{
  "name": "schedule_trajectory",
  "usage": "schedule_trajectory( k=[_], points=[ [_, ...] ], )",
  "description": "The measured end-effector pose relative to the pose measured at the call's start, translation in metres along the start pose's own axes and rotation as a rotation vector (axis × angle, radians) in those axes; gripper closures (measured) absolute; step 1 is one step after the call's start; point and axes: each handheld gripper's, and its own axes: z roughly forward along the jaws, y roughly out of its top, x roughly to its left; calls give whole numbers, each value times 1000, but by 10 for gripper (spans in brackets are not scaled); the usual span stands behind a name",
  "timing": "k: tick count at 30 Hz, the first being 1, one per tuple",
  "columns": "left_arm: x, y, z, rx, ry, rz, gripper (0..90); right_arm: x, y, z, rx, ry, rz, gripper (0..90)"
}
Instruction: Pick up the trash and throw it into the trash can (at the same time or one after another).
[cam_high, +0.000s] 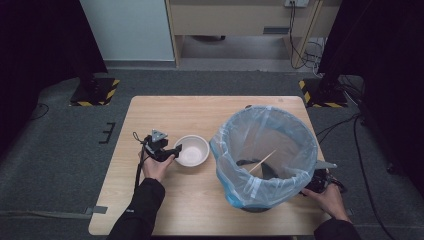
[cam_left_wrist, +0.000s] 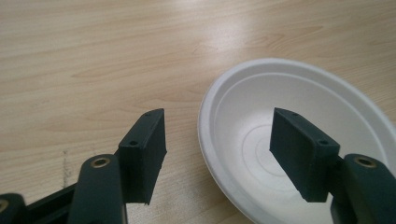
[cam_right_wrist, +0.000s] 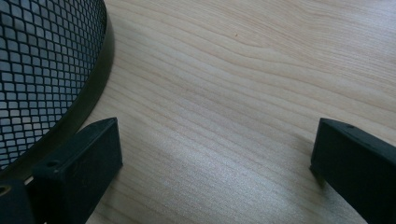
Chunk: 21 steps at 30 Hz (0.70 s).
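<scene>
A light wooden rectangular table carries a round white disposable bowl left of centre and a black wire-mesh waste bin lined with a pale blue translucent plastic bag toward the right. Inside the bin, a thin wooden stick lies slanted. The left gripper, held in the person's left hand, sits at the bowl's left edge; in the left gripper view its jaws stand spread, straddling the bowl's rim, one jaw over the tabletop and the other over the bowl's interior. The right gripper rests low beside the bin's base at the table's right edge, with the right hand behind it; its jaws stand wide apart over bare wood, the near jaw just beside the black mesh wall.
</scene>
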Motion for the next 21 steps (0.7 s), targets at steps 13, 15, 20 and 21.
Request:
schedule_trajectory(
  k=[13,15,20,21],
  points=[
    [1,-14,15,97,-40,-36,651,0,0,0,0,0,0,22],
    [1,-14,14,97,-49,-45,706,0,0,0,0,0,0,22],
    [1,-11,8,71,-62,-84,775,0,0,0,0,0,0,21],
    [1,-10,7,67,-66,-84,782,0,0,0,0,0,-1,21]
  ],
)
